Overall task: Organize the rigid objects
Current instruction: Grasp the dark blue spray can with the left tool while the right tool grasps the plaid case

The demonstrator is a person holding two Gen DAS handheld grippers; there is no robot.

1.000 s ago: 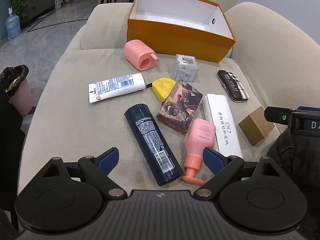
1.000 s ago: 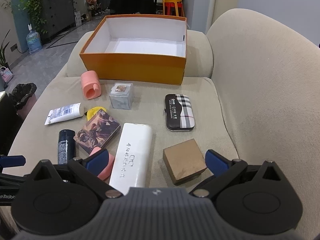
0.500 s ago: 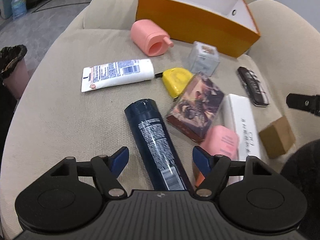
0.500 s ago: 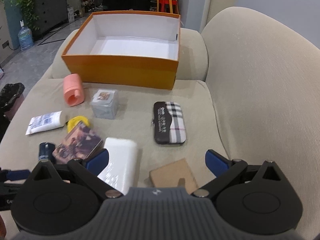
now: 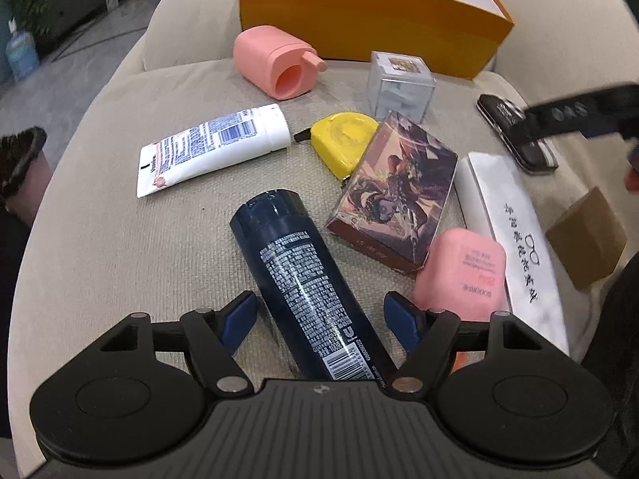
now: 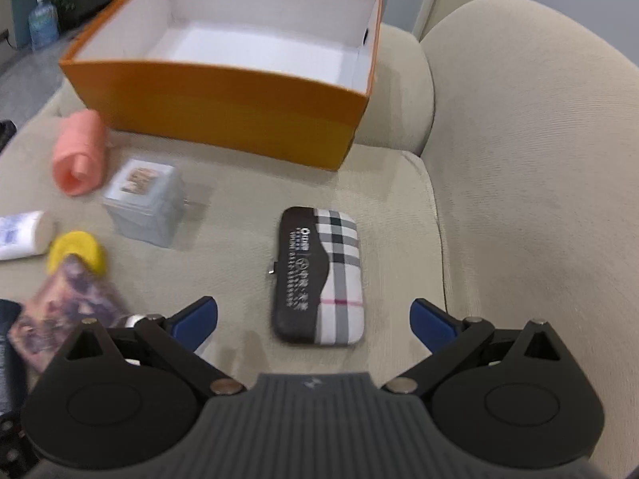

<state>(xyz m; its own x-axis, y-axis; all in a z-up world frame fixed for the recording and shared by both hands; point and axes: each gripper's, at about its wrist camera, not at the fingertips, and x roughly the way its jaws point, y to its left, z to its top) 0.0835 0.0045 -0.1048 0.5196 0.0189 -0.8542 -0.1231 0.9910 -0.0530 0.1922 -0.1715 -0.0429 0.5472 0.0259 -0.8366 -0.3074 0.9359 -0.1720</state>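
My left gripper (image 5: 321,319) points down at the beige sofa seat (image 5: 120,239), and its jaws have just been closing in; they now straddle the lower end of the dark blue bottle (image 5: 303,279), which lies flat between the blue pads with a gap on both sides, so nothing is clamped. Just right of the bottle a pink pump bottle (image 5: 463,271) lies against an illustrated box (image 5: 395,195), and beyond that are the long white case (image 5: 511,231) and a small brown cardboard box (image 5: 587,235). Farther up the cushion I see a white tube (image 5: 211,143), a yellow tape measure (image 5: 343,139) touching the illustrated box's far corner, a clear cube box (image 5: 401,84) and a pink cylinder (image 5: 279,64) lying on its side near the orange box (image 5: 359,28), which stands open at the back of the seat. My right gripper (image 6: 313,319) is spread wide with nothing between its pads, hovering over the near end of the plaid case (image 6: 319,275), which lies flat on the cushion, well apart from the orange box (image 6: 223,107) and close to the sofa's armrest (image 6: 539,159). That view is smeared on its left side, so I can only roughly make out the pink cylinder (image 6: 80,151), the clear cube box (image 6: 143,199) and the yellow tape measure (image 6: 78,251) there. The orange box's white inside looks bare.
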